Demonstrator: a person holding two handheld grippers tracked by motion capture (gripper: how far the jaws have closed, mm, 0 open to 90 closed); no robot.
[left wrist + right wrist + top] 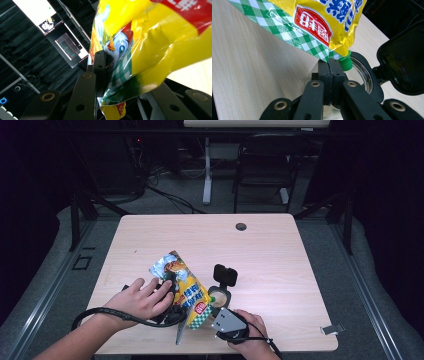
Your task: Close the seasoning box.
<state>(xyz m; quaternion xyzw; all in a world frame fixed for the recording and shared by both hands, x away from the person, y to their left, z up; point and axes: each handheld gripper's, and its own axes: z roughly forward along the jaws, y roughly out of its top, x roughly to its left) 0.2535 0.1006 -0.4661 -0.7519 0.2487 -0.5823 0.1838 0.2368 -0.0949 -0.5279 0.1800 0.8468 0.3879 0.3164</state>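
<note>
So, quick rundown of your setup:

Count: one yellow refill pouch (184,286), one glass jar (220,297) with one black flip lid (225,274) swung open, two grippers.

Pouch: tilted above the near middle of the table (280,255), silver top up and away, green spout (346,63) down at the jar's mouth.

Left gripper (125,85): your left hand (142,299) lies flat over it, and its jaws are clamped on the pouch's side.

Right gripper (332,68): your right hand (252,332) sits at the near edge, jaws pressed fully together right beside the spout; can't tell if they pinch the pouch's corner.

Room: jar and pouch sit close to the near edge, and the far half and right side of the table give you plenty of space.
</note>
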